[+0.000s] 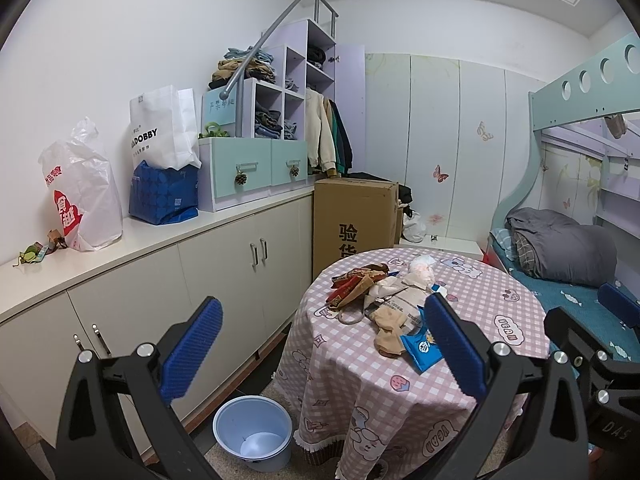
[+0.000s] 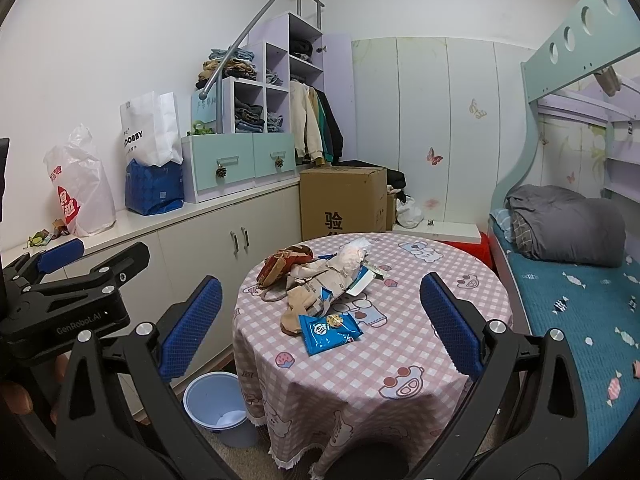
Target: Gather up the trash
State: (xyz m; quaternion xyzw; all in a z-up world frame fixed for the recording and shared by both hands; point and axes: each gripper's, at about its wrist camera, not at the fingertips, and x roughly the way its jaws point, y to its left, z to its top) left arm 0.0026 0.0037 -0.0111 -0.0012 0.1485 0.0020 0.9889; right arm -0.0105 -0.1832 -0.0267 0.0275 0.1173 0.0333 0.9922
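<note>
A pile of trash lies on the round table (image 1: pixel 460 392) (image 2: pixel 400 344) with the pink checked cloth: a blue snack wrapper (image 1: pixel 420 350) (image 2: pixel 329 330), crumpled brown paper (image 1: pixel 390 330) (image 2: pixel 298 306), a red-brown wrapper (image 1: pixel 352 284) (image 2: pixel 282 266) and a white crumpled bag (image 1: pixel 420 268) (image 2: pixel 352 258). A light blue bin (image 1: pixel 254 432) (image 2: pixel 218 406) stands on the floor left of the table. My left gripper (image 1: pixel 320 354) is open and held short of the table. My right gripper (image 2: pixel 320 326) is open too, nothing between its fingers. The left gripper's body (image 2: pixel 68 292) shows at the left of the right wrist view.
A long white cabinet (image 1: pixel 168 276) runs along the left wall with plastic bags (image 1: pixel 82 196), paper bags and drawer units on top. A tall cardboard box (image 1: pixel 354 220) stands behind the table. A bunk bed (image 2: pixel 568 280) with a grey quilt fills the right side.
</note>
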